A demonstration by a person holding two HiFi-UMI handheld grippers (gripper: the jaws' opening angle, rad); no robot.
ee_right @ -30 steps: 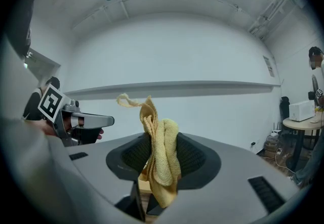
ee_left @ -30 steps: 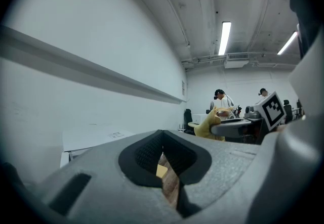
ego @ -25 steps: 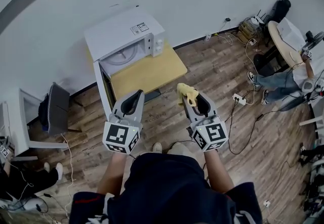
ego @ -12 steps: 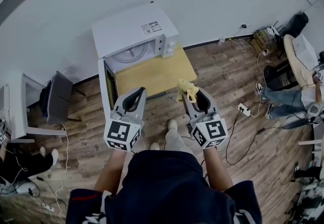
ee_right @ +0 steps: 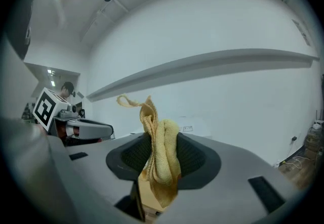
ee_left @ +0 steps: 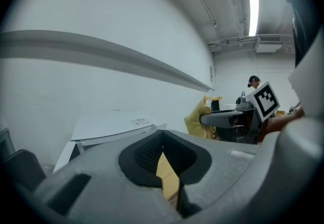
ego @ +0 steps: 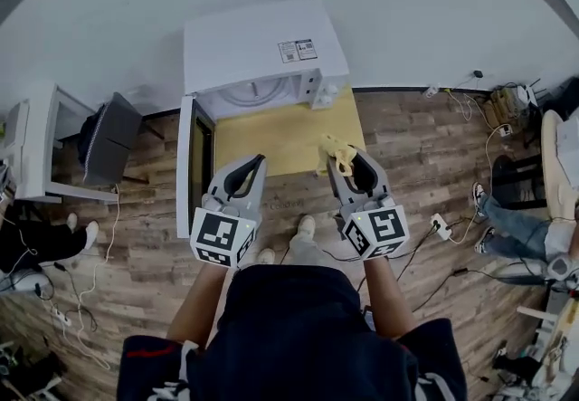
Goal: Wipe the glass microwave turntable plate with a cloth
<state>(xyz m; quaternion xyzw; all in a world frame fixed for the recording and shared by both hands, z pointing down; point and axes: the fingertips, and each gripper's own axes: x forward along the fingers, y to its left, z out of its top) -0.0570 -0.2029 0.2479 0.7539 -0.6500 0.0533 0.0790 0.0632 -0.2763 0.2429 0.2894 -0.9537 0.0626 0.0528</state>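
Head view: white microwave stands at the back of a low yellow-topped table, against the wall. Its door is swung fully open to the left side. Inside the cavity a pale round rim shows, most likely the glass turntable plate. Only its front arc is visible, so its condition cannot be read.

Left gripper: held out in front of the person, over the near edge of the table, pointing toward the open door. In the left gripper view the left gripper has its dark pads brought together with nothing between them. The microwave sits ahead and to the left.

Right gripper: level with the left one, beside it but well apart, over the table's near right corner. It carries a yellow cloth bunched at its tips. The right gripper view confirms this: the pads of the right gripper are clamped on the cloth, which stands up in a twisted fold above them and hangs down below.

Neither gripper touches the microwave or the plate. Wood-plank floor, cables trailing at the right.
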